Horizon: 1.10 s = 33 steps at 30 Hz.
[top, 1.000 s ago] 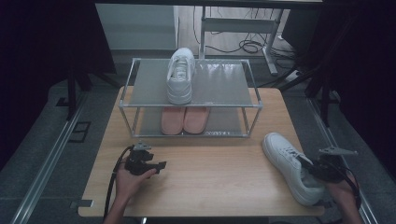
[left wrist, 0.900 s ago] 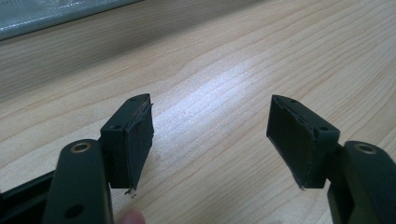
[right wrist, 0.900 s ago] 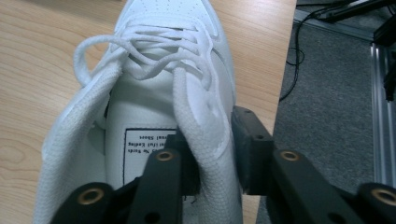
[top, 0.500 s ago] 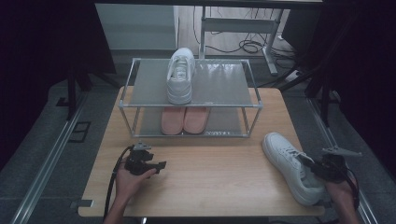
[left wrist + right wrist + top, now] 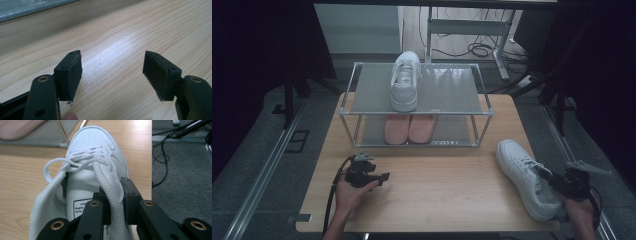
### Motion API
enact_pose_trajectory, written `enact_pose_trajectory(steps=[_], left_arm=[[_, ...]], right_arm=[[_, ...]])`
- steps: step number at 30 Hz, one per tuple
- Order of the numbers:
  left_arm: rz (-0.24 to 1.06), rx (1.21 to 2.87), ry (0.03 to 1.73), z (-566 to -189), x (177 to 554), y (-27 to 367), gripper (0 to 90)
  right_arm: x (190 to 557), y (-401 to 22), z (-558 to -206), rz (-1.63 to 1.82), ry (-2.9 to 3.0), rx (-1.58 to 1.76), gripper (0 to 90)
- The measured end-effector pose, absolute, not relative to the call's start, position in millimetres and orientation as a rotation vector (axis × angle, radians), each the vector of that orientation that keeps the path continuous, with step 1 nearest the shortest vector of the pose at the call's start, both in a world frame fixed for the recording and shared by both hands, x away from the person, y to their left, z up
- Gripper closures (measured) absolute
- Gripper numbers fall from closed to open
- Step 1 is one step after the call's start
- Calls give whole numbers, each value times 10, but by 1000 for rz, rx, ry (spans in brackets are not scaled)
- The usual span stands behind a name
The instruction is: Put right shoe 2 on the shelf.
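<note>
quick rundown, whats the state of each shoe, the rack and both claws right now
white shoe on the table: upright, collar side clamped.
white shoe on the rack: upright on the top shelf.
pink shoes: side by side on the lower shelf.
rack: standing.
right claw: shut on the shoe's collar.
left claw: open, nothing between its jaws.

- Tabletop (image 5: 437, 200): light wood grain, centre of the frame.
- Shoe rack (image 5: 357, 92): metal frame, two grey shelves, upper centre of the tabletop.
- White sneaker (image 5: 519, 167): lower right, toe pointing up-left, on the tabletop near its right edge.
</note>
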State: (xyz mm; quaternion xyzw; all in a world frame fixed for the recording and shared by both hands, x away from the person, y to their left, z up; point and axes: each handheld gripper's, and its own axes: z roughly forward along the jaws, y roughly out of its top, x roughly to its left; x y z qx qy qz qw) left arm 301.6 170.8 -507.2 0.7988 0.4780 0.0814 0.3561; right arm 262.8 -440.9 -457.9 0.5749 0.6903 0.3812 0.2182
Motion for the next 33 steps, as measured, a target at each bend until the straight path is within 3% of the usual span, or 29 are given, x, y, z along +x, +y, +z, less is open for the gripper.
enact_pose_trajectory(steps=[33], left_arm=[[205,2062,1239,-5078,3017,1710,322]], right_arm=[[2346,-4074,-4271,1232,1933,1441,812]])
